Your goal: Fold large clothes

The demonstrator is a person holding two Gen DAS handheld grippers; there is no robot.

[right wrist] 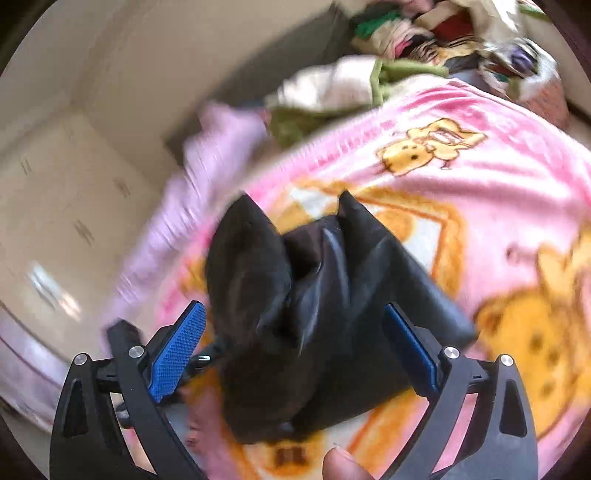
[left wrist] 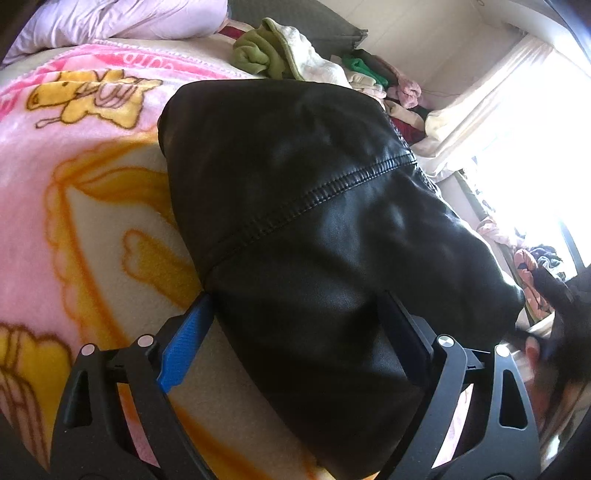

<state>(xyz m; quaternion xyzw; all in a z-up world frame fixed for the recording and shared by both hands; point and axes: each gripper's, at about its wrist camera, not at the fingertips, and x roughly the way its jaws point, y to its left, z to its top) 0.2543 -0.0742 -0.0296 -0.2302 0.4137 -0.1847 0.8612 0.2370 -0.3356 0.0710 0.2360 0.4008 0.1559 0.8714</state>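
A black leather garment (left wrist: 314,229) lies folded on a pink and yellow cartoon blanket (left wrist: 74,184) on the bed. A stitched seam runs across it. My left gripper (left wrist: 295,325) is open, its blue pads (left wrist: 184,350) set wide on either side of the garment's near end. In the right wrist view the same black garment (right wrist: 295,314) is bunched, with two points sticking up. My right gripper (right wrist: 295,332) is open too, with the bunched part between its blue pads (right wrist: 177,350). This view is motion blurred.
A heap of mixed clothes (left wrist: 280,51) sits at the far end of the bed, with a lilac quilt (left wrist: 110,18) beside it. A bright window with white curtains (left wrist: 517,110) is on the right. White cupboard doors (right wrist: 55,203) stand left of the bed.
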